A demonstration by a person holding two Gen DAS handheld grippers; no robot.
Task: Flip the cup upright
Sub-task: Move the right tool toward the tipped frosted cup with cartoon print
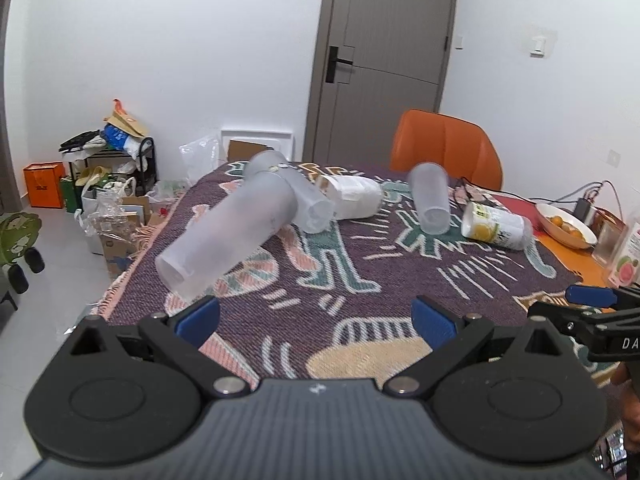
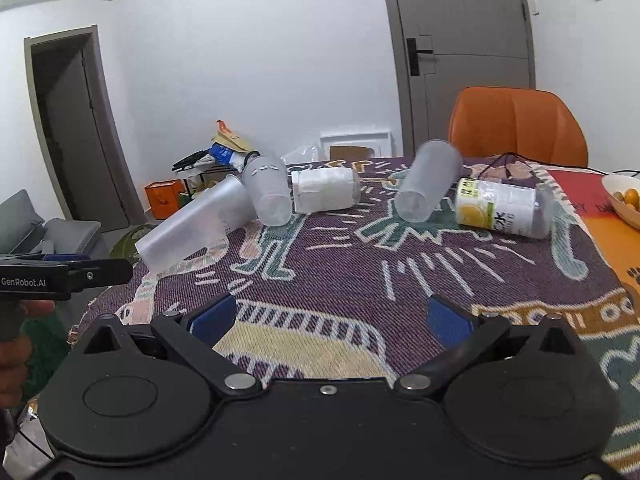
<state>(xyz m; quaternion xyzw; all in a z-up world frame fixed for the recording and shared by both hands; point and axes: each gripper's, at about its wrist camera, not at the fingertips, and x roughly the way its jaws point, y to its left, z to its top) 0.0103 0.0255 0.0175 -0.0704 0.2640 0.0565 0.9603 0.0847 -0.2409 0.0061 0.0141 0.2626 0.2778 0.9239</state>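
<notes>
My left tool (image 1: pixel 316 316) is spread wide, nothing between its blue pads – same for my right tool (image 2: pixel 334 316), jaws wide and empty. Both hover low over the near end of the surface (image 1: pixel 400 280), which is covered by a purple patterned cloth.

Five cups lie on their sides on that cloth. Landmark: the white paper-wrapped cup (image 1: pixel 352 196) at the far middle. Just left of it, a frosted cup (image 1: pixel 308 200) touching it, closed base toward me. Left again and nearer me, the big frosted cup (image 1: pixel 224 228) lies near the cloth's left edge, leaning against that cup. Right of the wrapped cup, apart from it, another frosted cup (image 1: pixel 430 200) – base toward me. Further right, the lemon-label cup (image 1: pixel 496 226), close beside that one; cannot tell if they touch.

Orange chair (image 1: pixel 448 148) stands behind the surface, right of the wrapped cup.
</notes>
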